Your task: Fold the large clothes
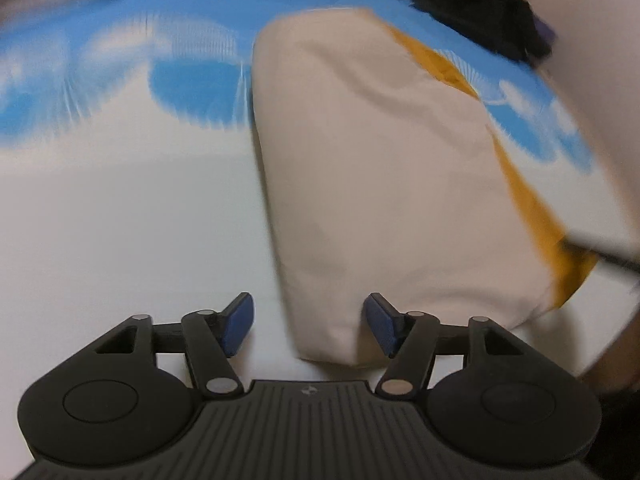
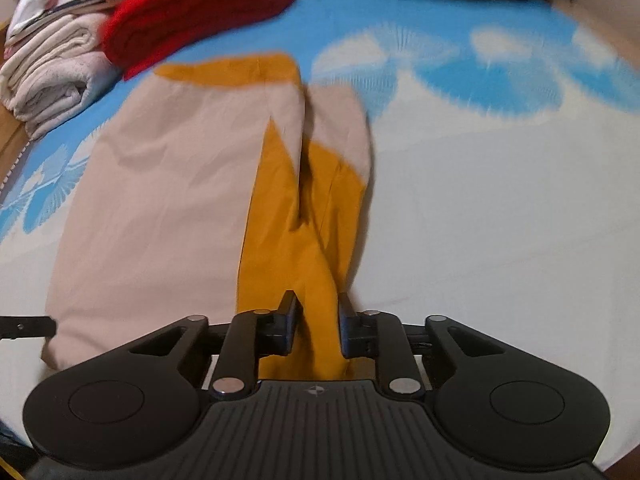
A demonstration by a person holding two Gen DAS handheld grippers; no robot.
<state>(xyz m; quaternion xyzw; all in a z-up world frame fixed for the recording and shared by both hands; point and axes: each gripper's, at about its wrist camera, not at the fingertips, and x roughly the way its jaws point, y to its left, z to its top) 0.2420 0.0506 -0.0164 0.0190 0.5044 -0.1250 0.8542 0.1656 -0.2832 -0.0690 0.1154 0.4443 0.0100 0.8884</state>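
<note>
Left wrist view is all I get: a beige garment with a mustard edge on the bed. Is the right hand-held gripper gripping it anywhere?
Observer: Yes. The right hand-held gripper has mustard fabric of the garment bunched between its jaws.
Operator: Is that mustard side lying flat?
Observer: No. It is wrinkled into a ridge, and a beige flap lies over its far end.
Operator: Anything else beyond it?
Observer: A stack of folded white cloth sits beside the red folded item, far left.

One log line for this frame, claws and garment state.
left claw: open, above garment corner | right claw: mustard fold between pads, grip unclear | garment: partly folded on bedsheet
</note>
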